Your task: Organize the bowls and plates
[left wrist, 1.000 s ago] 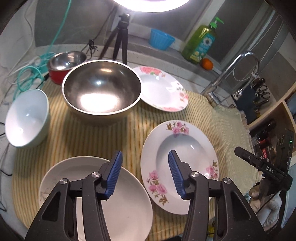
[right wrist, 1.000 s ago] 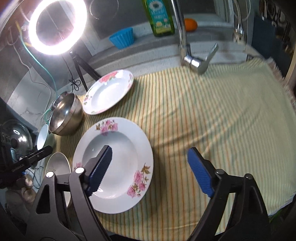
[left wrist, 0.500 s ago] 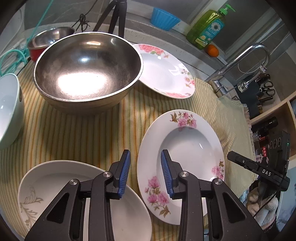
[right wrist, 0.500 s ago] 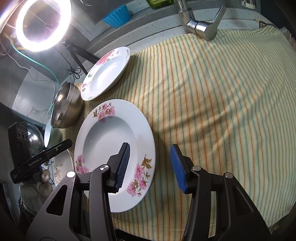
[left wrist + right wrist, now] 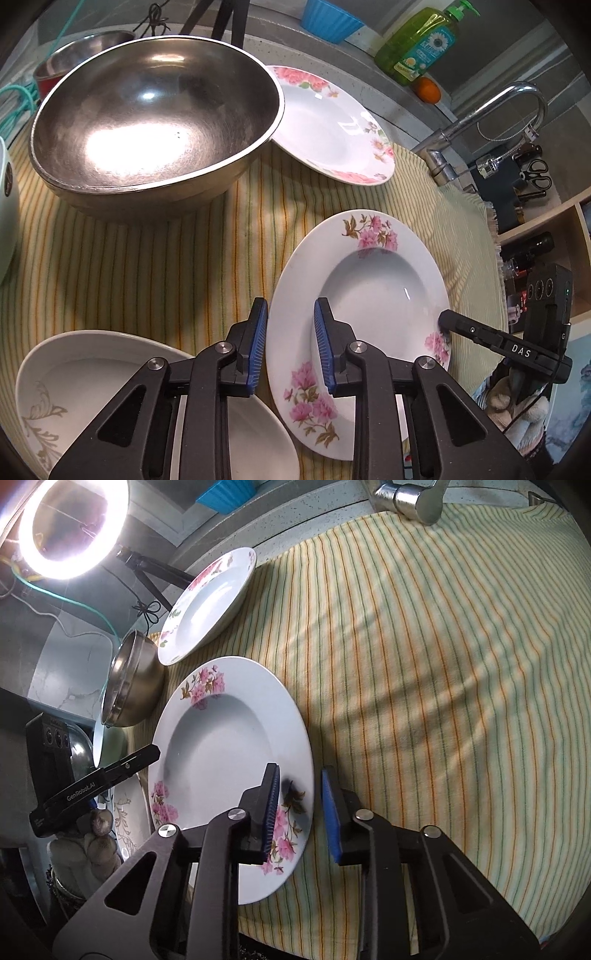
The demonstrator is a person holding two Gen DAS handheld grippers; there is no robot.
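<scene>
Step in hand: both grippers are taking hold of the near floral plate (image 5: pixel 364 291) from opposite rims, a two-handed pick-up at the start of sorting the dishes.
Left gripper (image 5: pixel 289 347): its jaws have just been closing and now straddle the plate's rim at about 8 o'clock, one pad outside over the cloth and one over the well; a slim gap shows, and I cannot tell whether the pads press on the rim yet.
Right gripper (image 5: pixel 300 812): its jaws have also just been closing; they straddle the rim at about 4 o'clock in its own view, inner pad above the painted flowers, outer pad over the striped cloth (image 5: pixel 424 664). Pressing or not, I cannot tell.
Plate's place: flat on the cloth-covered desk, at 5 o'clock from the large steel bowl (image 5: pixel 155 122) and apart from it.
Likely partner: the second floral plate (image 5: pixel 332 122), at 12 o'clock from the first, tucked against the steel bowl.
Also near: a cream plate (image 5: pixel 110 398) just beside the left gripper at 9 o'clock.
Next move, as I judge: finish both pinches evenly, lift level, and carry towards 12 o'clock to stack on its match, clearing the bowl's rim.
</scene>
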